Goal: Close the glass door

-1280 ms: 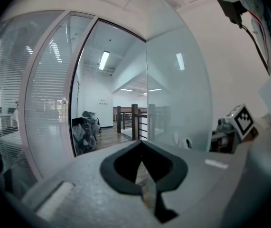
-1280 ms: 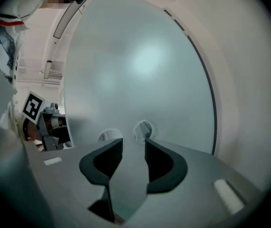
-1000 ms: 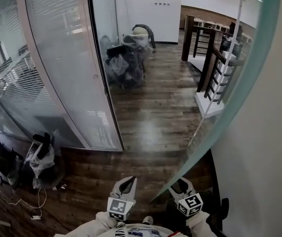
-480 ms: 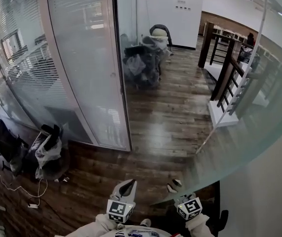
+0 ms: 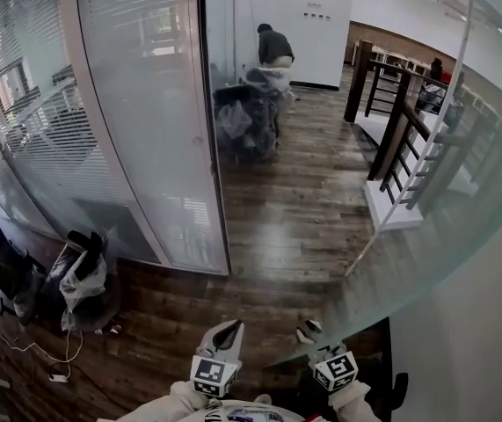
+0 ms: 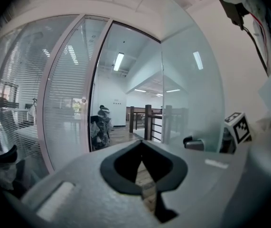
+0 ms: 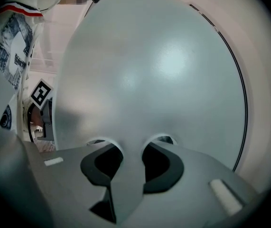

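One frosted, smooth glass door stands at your right. Your right gripper has just closed its jaws on the door's thin near edge, a pad on each face. Your left gripper sits just left of it, jaws together and empty, above the dark plank floor.

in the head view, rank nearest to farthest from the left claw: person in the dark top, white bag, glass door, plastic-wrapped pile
1. glass door: its edge is just right of the left claw
2. white bag: low, off to the left
3. plastic-wrapped pile: ahead, beyond the partition
4. person: behind the pile, farthest
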A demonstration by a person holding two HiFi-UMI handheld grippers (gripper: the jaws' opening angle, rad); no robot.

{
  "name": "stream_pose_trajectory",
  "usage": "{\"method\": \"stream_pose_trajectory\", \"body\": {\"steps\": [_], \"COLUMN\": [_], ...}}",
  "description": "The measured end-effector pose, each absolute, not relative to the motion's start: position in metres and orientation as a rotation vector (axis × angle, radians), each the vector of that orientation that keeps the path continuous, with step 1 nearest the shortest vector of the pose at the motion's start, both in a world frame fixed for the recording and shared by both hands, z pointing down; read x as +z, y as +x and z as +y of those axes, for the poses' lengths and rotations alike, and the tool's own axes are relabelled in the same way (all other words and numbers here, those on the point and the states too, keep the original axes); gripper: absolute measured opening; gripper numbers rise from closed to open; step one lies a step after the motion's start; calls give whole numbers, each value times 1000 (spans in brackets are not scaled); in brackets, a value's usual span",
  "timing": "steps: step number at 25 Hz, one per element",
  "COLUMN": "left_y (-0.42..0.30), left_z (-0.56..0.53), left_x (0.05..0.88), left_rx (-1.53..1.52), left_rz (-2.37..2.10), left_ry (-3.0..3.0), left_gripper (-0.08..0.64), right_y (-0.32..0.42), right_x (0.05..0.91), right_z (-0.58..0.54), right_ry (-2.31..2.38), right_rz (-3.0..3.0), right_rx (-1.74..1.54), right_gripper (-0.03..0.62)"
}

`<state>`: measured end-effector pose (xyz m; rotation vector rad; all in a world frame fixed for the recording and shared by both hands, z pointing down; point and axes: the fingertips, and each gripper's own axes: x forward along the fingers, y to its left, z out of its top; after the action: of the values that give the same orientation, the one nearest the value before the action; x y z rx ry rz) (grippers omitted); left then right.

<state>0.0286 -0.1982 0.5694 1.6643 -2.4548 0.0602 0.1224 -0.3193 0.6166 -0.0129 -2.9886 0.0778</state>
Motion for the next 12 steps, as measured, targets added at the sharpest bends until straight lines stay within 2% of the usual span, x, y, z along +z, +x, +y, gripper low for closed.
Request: {"method": "stream_pose_trajectory", "body": {"steps": [12], "left_y": [-18], "left_z": [-183], "left_x": [566], "left_rx": [45], "left_rz": [-2419], "left_ry": [1699], "left_gripper": [3], "right_y": [80], "right_x": [616], "right_z": [-319], "right_ry": [101], "right_rz": [-2976], "right_rx": [92], "right_gripper": [117]}}
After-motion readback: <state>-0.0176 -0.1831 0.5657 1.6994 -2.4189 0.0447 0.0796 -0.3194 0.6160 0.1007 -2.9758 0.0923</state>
